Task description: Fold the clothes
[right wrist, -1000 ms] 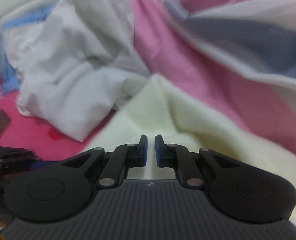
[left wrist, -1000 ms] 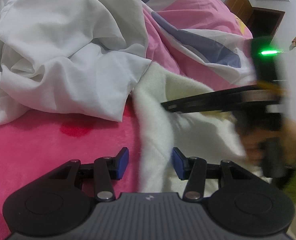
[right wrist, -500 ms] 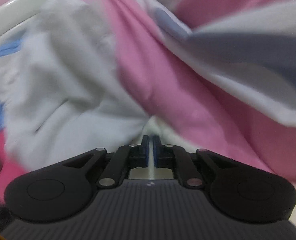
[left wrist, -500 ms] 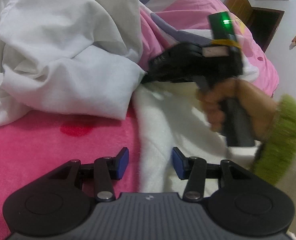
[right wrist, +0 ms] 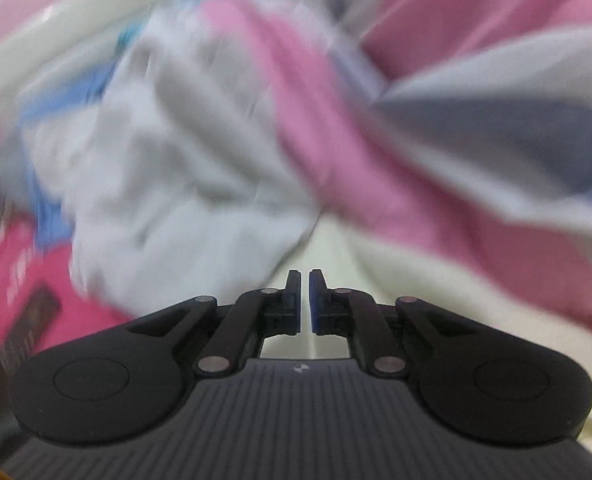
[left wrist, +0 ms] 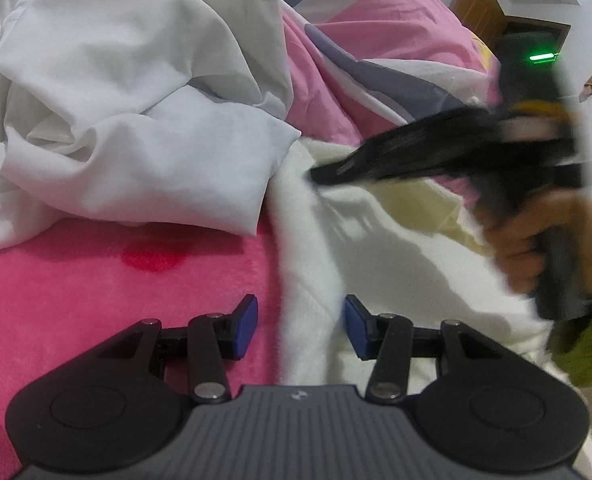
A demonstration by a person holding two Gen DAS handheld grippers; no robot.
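Note:
A cream fleece garment lies on the pink bed, its far corner tucked against a crumpled white sheet. My left gripper is open and low, its blue pads straddling the garment's left edge without pinching it. A hand holds my right gripper, blurred, with its tip at the garment's far part. In the right wrist view the right gripper is shut to a thin slit with cream cloth showing in it.
A pink, grey and white striped duvet is heaped behind the garment. Pink fleece bedding spreads out to the left. A green sleeve shows at the right edge, and a brown door stands far right.
The right gripper reached in under the sheet's corner, shut further, then drew back toward the right. The left gripper has stayed still and open.

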